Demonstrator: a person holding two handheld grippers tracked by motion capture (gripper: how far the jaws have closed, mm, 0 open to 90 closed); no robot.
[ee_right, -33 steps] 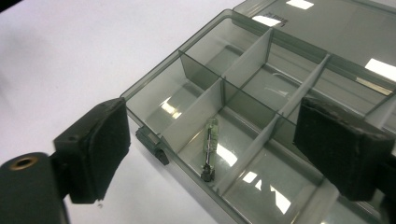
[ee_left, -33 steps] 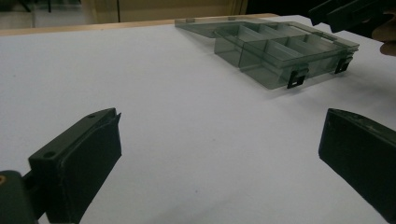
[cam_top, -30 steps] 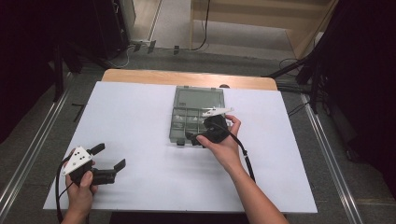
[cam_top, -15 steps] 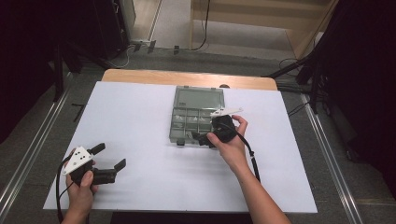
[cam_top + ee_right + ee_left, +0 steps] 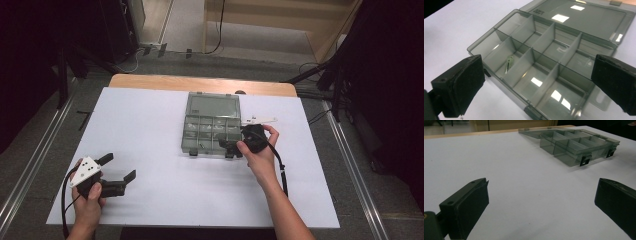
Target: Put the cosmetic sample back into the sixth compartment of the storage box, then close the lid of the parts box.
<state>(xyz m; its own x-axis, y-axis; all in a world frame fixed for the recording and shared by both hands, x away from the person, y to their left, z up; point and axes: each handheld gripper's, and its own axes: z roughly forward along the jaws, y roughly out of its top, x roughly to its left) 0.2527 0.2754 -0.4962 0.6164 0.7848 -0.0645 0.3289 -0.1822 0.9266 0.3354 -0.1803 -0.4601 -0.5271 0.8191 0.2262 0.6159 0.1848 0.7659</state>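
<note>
A smoky clear plastic organizer box (image 5: pixel 212 131) lies in the middle of the white table, its lid folded flat toward the far side. In the right gripper view its divided compartments (image 5: pixel 541 62) sit just below the jaws, and a small greenish part (image 5: pixel 509 63) lies in a near-left compartment. My right gripper (image 5: pixel 229 145) hovers open over the box's front right corner with nothing between its jaws (image 5: pixel 539 85). My left gripper (image 5: pixel 120 167) rests open near the table's front left, far from the box (image 5: pixel 579 147), and is empty (image 5: pixel 541 205).
The white table sheet (image 5: pixel 150 130) stretches wide around the box. A wooden table edge (image 5: pixel 150 81) shows at the back. Metal rails (image 5: pixel 30 160) run along the floor on both sides. Black cables trail from both grippers.
My right gripper has shifted right and slightly toward me along the box's front edge, staying open. The left gripper has not moved.
</note>
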